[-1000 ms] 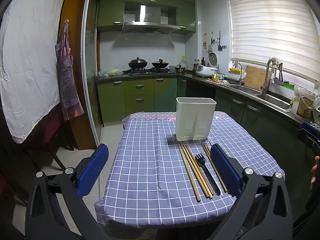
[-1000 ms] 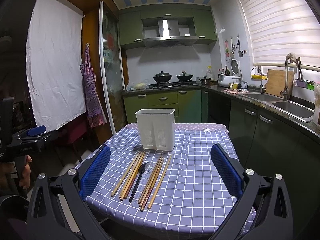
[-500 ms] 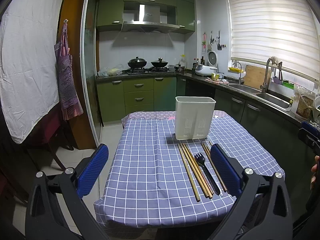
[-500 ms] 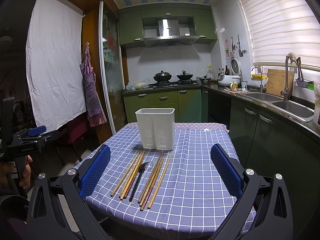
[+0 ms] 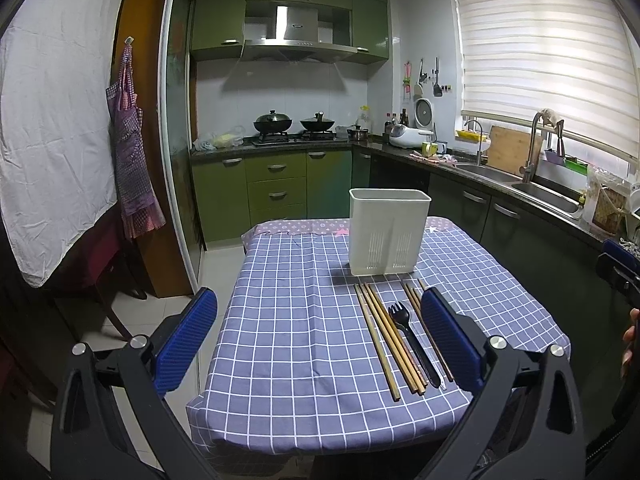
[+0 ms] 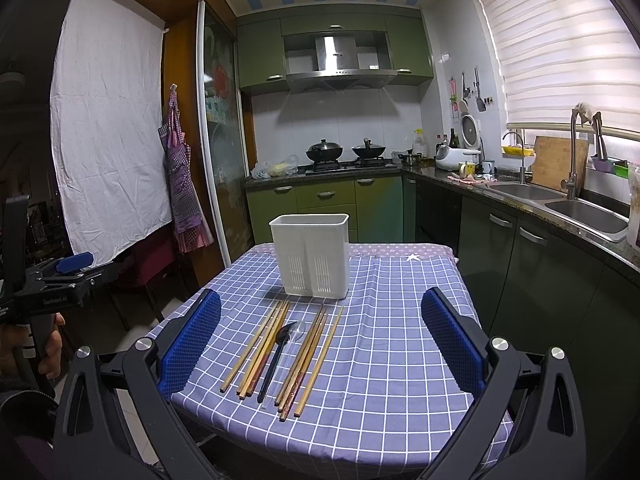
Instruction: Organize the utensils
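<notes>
Lying before one white slotted plastic utensil holder (image 6: 310, 254) on the checked tablecloth (image 6: 392, 320), eight wooden chopsticks (image 6: 256, 350), one black fork (image 5: 412, 338) and a half-hidden clear spoon (image 6: 294, 334) are counted; the left gripper (image 5: 320, 340) and right gripper (image 6: 320, 344) are held spread wide, empty.

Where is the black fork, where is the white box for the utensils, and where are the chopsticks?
black fork (image 5: 412, 336): left wrist view, on its handle.
white box (image 6: 310, 244): right wrist view, on its front wall.
chopsticks (image 6: 256, 350): right wrist view, middle of the left bundle.
</notes>
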`<state>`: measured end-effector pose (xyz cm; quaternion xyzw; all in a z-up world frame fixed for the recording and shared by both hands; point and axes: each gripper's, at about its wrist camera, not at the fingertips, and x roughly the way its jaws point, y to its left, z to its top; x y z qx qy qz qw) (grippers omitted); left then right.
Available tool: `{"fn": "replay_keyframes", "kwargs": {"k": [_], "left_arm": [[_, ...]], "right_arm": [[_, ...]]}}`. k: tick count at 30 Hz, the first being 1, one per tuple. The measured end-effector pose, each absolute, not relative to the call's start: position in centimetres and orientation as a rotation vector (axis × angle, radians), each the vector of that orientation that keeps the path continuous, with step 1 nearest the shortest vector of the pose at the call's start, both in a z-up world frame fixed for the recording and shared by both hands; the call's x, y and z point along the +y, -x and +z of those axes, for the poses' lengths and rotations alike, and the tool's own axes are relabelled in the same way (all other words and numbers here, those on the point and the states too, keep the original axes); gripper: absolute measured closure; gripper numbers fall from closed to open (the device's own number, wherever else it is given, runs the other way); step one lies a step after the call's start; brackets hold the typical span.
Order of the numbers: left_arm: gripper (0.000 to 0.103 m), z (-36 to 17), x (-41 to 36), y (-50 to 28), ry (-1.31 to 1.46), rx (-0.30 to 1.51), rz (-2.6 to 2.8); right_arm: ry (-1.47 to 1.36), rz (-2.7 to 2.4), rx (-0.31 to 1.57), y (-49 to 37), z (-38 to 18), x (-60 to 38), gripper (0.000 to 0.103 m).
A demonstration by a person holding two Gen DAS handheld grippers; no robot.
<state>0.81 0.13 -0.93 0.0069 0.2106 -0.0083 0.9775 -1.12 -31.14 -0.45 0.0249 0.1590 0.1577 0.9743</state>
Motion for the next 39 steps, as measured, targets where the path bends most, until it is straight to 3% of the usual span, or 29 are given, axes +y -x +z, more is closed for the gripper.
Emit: {"fn": "replay_keyframes", "kwargs": {"k": [31, 39], "left_arm": [[0.006, -2.1, -0.1, -2.2, -0.006, 0.479, -0.035], [0.006, -3.9, -0.1, -6.9, 0.018, 0.641, -0.075]], "right_arm": [[-0.055, 0.295, 0.390, -0.9, -1.6, -31.6, 0.004], [-0.013, 0.309, 0.533, -5.4, -2.9, -31.3, 0.004]]}}
